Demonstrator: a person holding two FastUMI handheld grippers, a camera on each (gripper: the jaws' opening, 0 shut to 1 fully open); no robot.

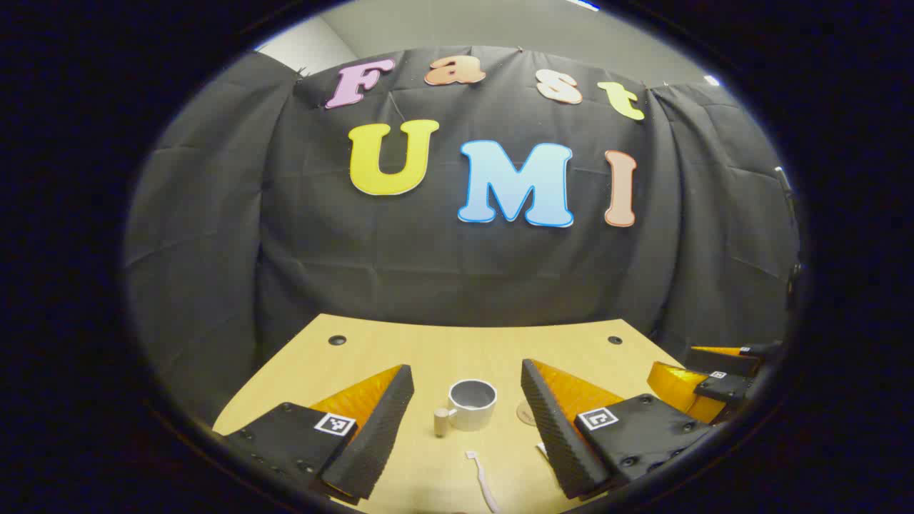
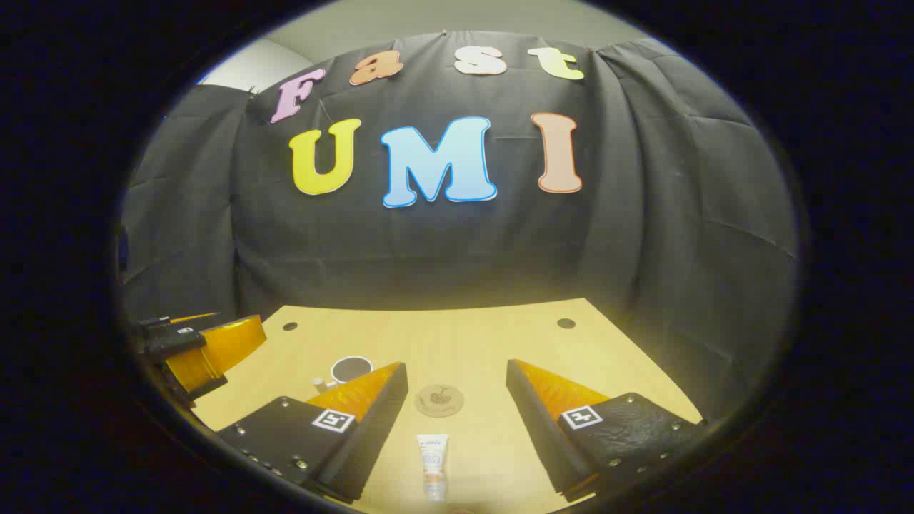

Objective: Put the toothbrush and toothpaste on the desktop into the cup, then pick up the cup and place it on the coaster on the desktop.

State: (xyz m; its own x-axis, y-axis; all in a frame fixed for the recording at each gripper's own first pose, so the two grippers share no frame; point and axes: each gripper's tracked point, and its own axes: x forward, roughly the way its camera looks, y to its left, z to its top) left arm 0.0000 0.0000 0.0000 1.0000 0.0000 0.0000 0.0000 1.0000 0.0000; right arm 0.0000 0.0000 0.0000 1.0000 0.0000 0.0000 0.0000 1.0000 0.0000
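A white cup (image 1: 473,403) with a side handle stands upright mid-table, just beyond my open left gripper (image 1: 468,370). A white toothbrush (image 1: 485,478) lies on the wood close in, between the left gripper's fingers. The round brown coaster (image 1: 526,412) peeks out beside the right finger. In the right gripper view, a white toothpaste tube (image 2: 433,467) lies flat below my open right gripper (image 2: 457,366), with the coaster (image 2: 439,400) just past it. The cup (image 2: 350,369) sits to the left, partly behind a finger. Both grippers hold nothing.
The light wooden table (image 1: 428,350) has two dark holes near its far corners (image 1: 337,340) (image 1: 615,340). The black cloth wall hangs right behind its far edge. The other gripper shows at the side of each view (image 1: 707,378) (image 2: 200,350).
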